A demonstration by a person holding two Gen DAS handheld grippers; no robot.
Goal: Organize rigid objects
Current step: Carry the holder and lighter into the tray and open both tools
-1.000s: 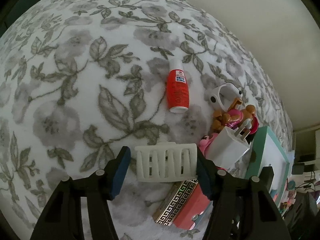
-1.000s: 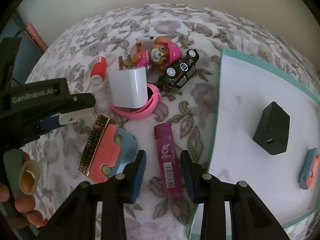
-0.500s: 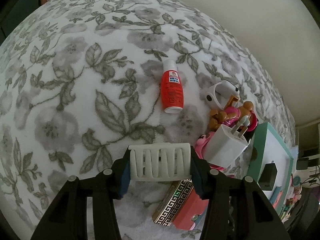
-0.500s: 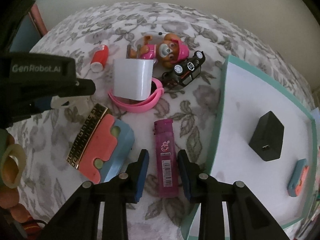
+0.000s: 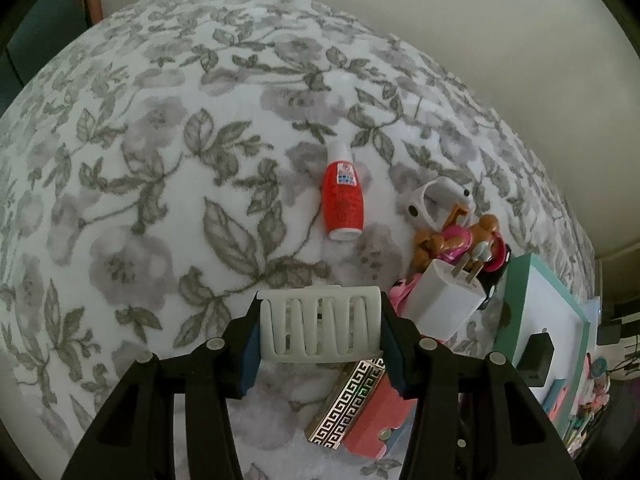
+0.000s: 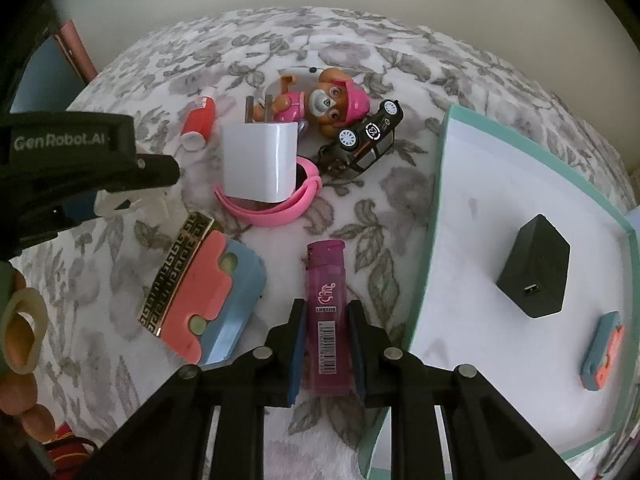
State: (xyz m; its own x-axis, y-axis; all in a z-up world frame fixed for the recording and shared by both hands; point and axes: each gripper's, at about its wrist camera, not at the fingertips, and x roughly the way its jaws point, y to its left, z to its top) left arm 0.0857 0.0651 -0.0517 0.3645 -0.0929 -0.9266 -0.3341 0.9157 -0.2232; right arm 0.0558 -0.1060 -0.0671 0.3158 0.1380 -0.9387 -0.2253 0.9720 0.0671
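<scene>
A grey-and-white floral blanket [image 5: 160, 184] covered the surface, with a plain pale wall behind it, and most of the clutter sat on its right half. At the far right lay a teal-rimmed tray [image 6: 440, 168], and only two things were inside it: a black charger [image 6: 534, 268] and a small blue-and-orange piece [image 6: 602, 354] near its right edge. So the sorting looked barely begun.

Both hands were busy. The left gripper [image 5: 320, 330] had its pads pressed on the two ends of a white hair claw [image 5: 320, 326], low over the blanket. The right gripper [image 6: 326, 350] had pinched its fingers onto the near end of a purple lighter [image 6: 325, 312], which lay on the blanket just left of the tray.

Left outside were a red bottle [image 5: 343, 200], a white charger [image 6: 260, 164] resting on a pink band [image 6: 276, 210], a pup figure [image 6: 320, 102], a black toy car [image 6: 366, 138] and a pink-and-blue case [image 6: 212, 294]. By my reckoning, most of the job remained.
</scene>
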